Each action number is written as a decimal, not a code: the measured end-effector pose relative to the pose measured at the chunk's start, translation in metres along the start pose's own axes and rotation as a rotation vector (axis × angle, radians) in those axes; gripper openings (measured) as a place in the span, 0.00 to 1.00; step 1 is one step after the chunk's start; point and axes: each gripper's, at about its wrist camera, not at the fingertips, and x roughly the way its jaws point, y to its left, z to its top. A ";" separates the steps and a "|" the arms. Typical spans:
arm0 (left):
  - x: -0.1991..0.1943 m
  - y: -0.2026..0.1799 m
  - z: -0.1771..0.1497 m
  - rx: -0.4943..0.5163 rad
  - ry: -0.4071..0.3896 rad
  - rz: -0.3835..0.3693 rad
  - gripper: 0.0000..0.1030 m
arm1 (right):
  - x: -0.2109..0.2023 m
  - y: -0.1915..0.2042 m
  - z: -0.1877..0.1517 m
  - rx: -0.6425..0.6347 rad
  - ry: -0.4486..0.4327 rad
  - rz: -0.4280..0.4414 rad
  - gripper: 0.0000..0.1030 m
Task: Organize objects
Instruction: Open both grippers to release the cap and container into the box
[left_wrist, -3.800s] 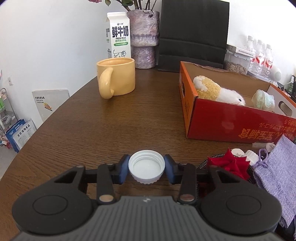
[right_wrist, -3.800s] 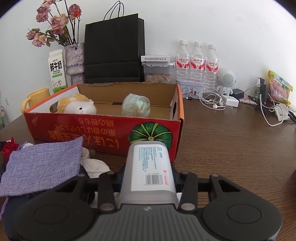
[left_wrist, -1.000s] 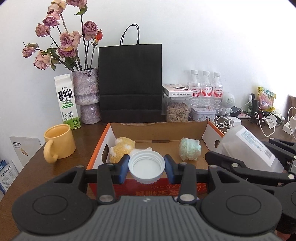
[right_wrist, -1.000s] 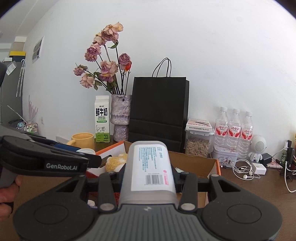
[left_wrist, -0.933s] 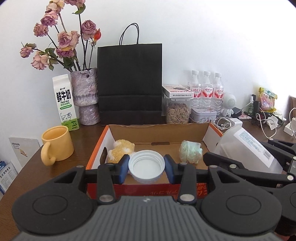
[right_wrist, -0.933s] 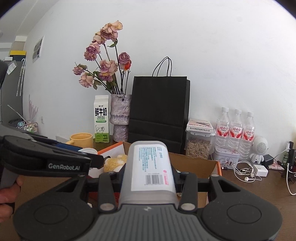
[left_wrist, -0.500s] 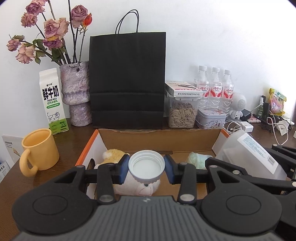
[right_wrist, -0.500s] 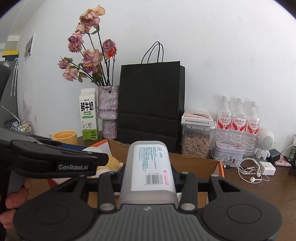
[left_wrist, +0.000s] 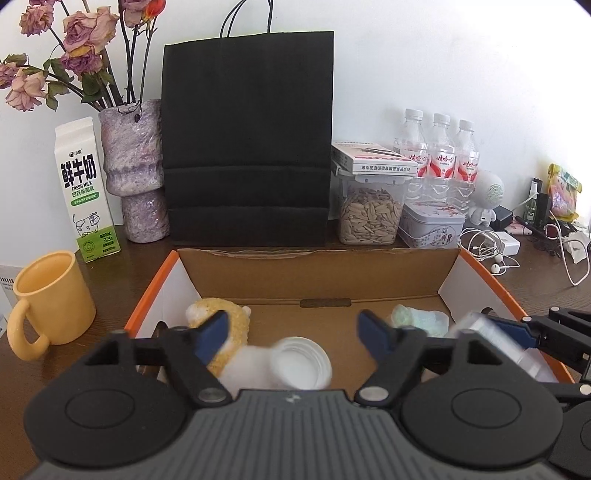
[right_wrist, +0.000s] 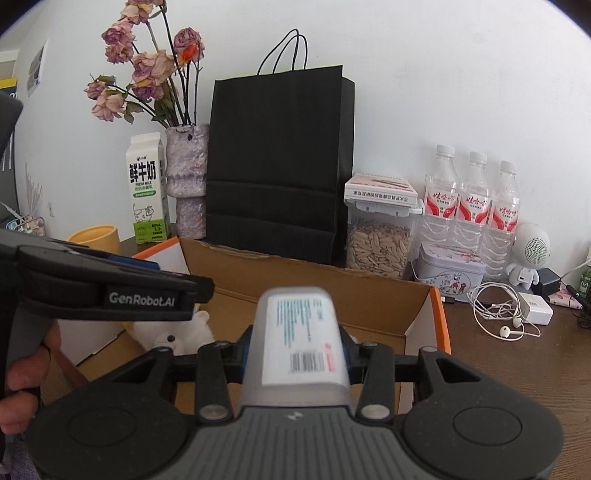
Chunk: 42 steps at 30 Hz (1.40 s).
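I am holding my left gripper (left_wrist: 291, 330) over the cardboard box (left_wrist: 314, 273); its fingers have just been spreading wide and are gripping nothing. The white cap (left_wrist: 301, 363) is sitting loose between them, tilted against the plush toy (left_wrist: 225, 334) inside the box. My right gripper (right_wrist: 295, 350) is clenching the translucent labelled bottle (right_wrist: 299, 339) above the box's right end.

Matt brown cardboard box (left_wrist: 317, 273) — dark grained wood table (left_wrist: 110, 280), glossy white plastic cap (left_wrist: 301, 363).
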 end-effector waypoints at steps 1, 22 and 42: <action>-0.001 0.000 0.000 0.002 -0.014 0.008 1.00 | 0.000 0.000 -0.001 0.006 0.006 -0.003 0.48; -0.011 -0.002 0.001 0.000 -0.012 0.024 1.00 | -0.012 0.003 0.001 0.011 -0.023 -0.030 1.00; -0.096 0.013 -0.035 -0.032 0.015 0.056 1.00 | -0.089 0.034 -0.019 -0.020 -0.054 -0.003 1.00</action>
